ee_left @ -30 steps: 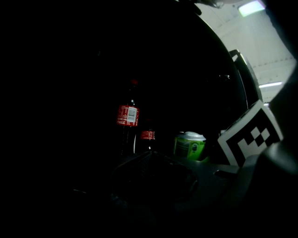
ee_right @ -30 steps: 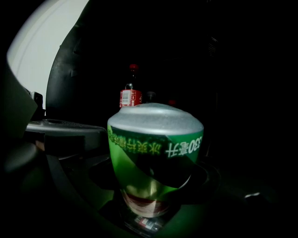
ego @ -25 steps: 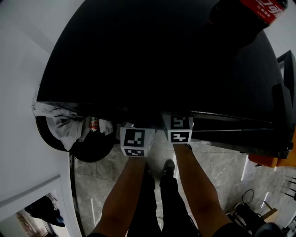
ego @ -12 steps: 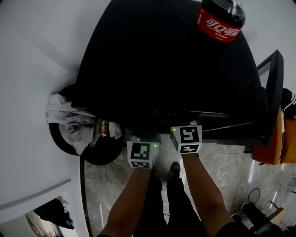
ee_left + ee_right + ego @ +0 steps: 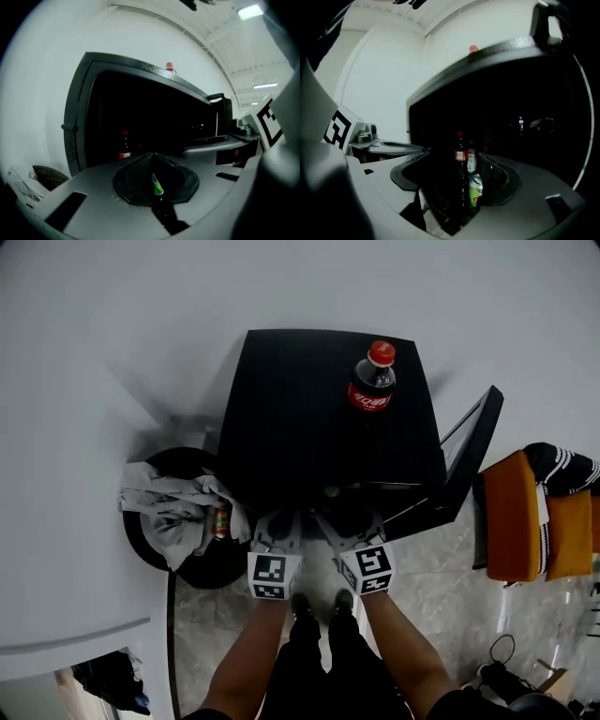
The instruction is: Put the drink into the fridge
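Cola bottle [image 5: 373, 379]: upright on top of black mini fridge [image 5: 281, 427], well beyond both grippers.
Fridge door [image 5: 469, 456]: open at right.
Left gripper [image 5: 277, 526]: jaws pressed together, low before the fridge opening.
Right gripper [image 5: 349, 526]: jaws spread, gripping nothing; shelved bottle [image 5: 461, 154] and green can [image 5: 475, 190] beyond.

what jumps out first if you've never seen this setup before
A cola bottle with a red cap stands on top of a black fridge, whose door is open to the right. The left gripper and right gripper sit side by side at the fridge's opening. A black bin stuffed with a pale bag stands left of the fridge, and an orange chair stands to its right.
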`<control>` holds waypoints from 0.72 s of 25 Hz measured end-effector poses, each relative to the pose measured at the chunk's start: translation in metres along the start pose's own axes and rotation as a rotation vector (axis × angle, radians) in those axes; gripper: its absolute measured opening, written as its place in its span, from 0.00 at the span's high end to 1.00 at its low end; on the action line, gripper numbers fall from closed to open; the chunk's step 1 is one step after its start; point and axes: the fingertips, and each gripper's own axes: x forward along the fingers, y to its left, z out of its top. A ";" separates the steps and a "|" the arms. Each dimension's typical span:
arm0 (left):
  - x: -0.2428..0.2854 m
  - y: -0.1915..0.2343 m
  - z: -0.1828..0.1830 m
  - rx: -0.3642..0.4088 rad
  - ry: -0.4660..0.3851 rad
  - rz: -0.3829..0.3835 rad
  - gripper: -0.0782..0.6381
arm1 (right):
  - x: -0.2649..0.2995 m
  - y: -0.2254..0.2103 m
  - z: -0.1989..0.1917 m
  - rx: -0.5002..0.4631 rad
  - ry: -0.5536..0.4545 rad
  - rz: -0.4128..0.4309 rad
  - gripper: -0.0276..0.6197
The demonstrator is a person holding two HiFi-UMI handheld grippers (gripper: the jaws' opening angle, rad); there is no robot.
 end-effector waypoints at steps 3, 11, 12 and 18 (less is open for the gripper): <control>-0.019 -0.011 0.012 -0.004 0.011 -0.021 0.88 | -0.019 0.016 0.010 -0.024 0.022 0.006 0.47; -0.079 -0.063 0.067 -0.005 -0.050 -0.119 0.88 | -0.077 0.071 0.066 -0.073 -0.032 0.036 0.89; -0.088 -0.068 0.075 0.010 -0.065 -0.134 0.88 | -0.086 0.077 0.074 -0.081 -0.048 0.037 0.89; -0.146 -0.085 0.095 0.036 -0.080 -0.179 0.88 | -0.135 0.099 0.108 -0.105 -0.097 0.053 0.91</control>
